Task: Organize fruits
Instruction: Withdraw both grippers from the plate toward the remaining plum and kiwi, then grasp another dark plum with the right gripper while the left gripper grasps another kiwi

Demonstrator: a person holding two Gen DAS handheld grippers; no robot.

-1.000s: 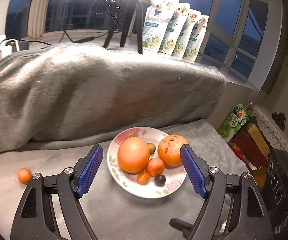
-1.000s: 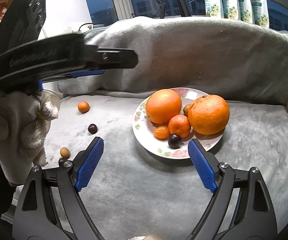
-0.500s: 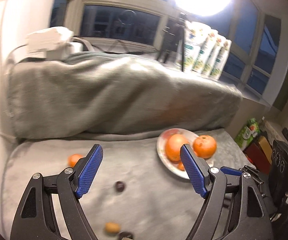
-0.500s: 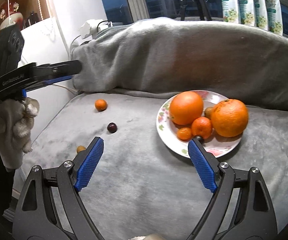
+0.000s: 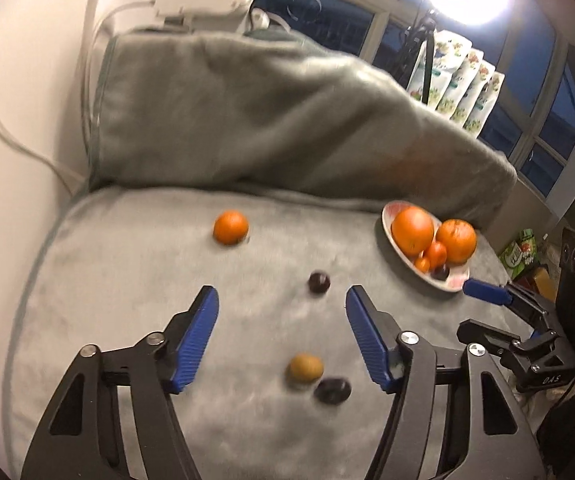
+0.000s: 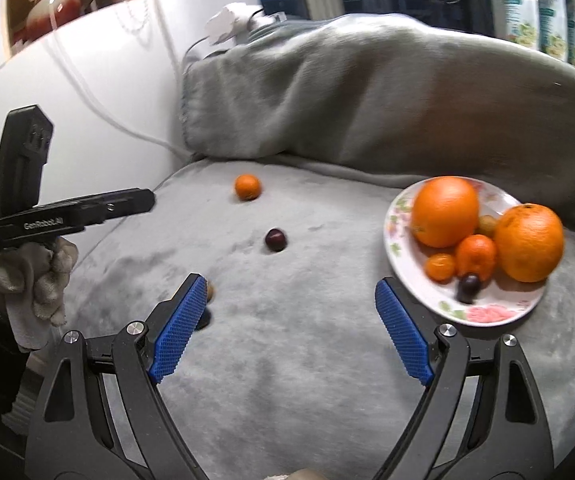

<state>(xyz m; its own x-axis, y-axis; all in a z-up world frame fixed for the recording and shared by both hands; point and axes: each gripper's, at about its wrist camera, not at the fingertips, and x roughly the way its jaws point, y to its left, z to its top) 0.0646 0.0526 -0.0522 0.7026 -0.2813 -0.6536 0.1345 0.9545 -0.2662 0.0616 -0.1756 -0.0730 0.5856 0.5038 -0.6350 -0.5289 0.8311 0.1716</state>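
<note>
— What changed since a second ago?
— The left gripper (image 5: 282, 308) has swung from the plate (image 5: 445, 285) at the cushion's right edge to the loose fruit; its empty jaws are closing.
— And the right gripper (image 6: 289, 306)?
— Wide, holding nothing.

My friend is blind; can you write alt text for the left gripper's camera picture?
The left gripper, jaws closing on nothing, hangs over a grey cushion with four loose fruits; a plate of oranges sits at right.
</note>
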